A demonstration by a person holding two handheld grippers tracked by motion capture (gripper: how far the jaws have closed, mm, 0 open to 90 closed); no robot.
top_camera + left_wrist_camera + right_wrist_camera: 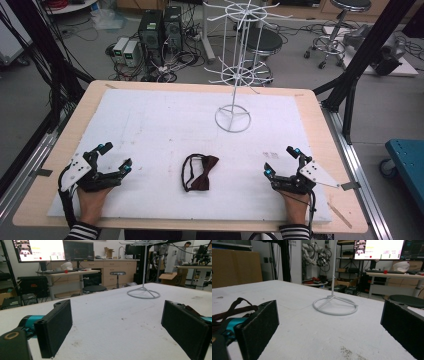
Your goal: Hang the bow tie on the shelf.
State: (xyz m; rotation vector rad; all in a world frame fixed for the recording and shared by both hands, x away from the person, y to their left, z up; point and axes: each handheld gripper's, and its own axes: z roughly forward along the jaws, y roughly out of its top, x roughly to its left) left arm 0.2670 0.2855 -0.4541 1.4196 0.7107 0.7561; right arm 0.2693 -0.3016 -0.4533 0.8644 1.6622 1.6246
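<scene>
A dark maroon bow tie [201, 173] with its black strap looped beside it lies flat on the white mat, near the front and between both hands. In the right gripper view its strap [235, 305] shows behind the left jaw. My left gripper [116, 157] rests on the mat at the front left, jaws wide apart and open with nothing between them. My right gripper [280, 160] rests at the front right, also open and empty. A white wire display stand [233, 118] rises from its ring base on the far middle of the mat.
The white mat [150, 120] covers most of a wooden table [320, 125]. The stand's wire arms [240, 75] spread out above the mat. Black frame posts [350, 80] stand at the table's right and left sides. Stools, computers and cables sit on the floor beyond.
</scene>
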